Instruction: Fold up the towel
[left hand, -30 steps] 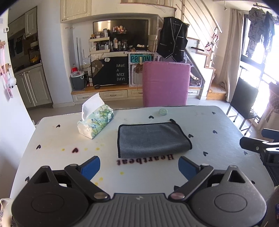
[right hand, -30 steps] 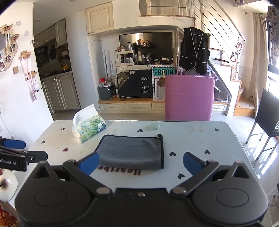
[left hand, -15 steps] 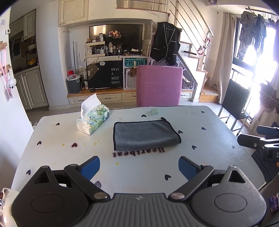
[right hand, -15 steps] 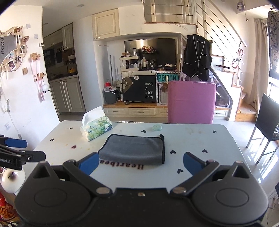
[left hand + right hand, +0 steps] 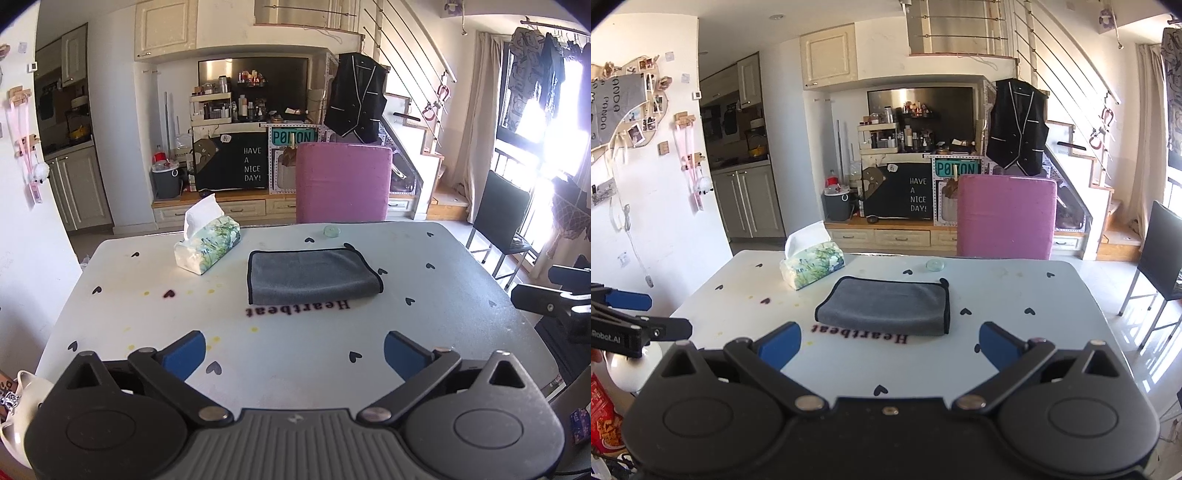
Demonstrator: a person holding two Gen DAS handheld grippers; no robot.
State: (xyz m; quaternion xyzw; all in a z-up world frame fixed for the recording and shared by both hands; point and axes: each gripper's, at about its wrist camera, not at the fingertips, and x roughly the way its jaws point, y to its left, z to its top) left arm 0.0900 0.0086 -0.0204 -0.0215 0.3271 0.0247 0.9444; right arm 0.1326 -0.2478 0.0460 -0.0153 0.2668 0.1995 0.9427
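Note:
A grey towel with a dark hem lies folded flat in a rectangle in the middle of the white table; it also shows in the right wrist view. My left gripper is open and empty, held back over the table's near edge, well short of the towel. My right gripper is open and empty, also back at the near edge. Each gripper appears at the side of the other's view: the right one and the left one.
A tissue box stands left of the towel, also in the right wrist view. A small round glass lid lies behind the towel. A pink chair stands at the far edge. A black chair stands at the right.
Both grippers have pulled back and up from the table, so the towel looks smaller and farther away. The towel has not moved. Both stay open.

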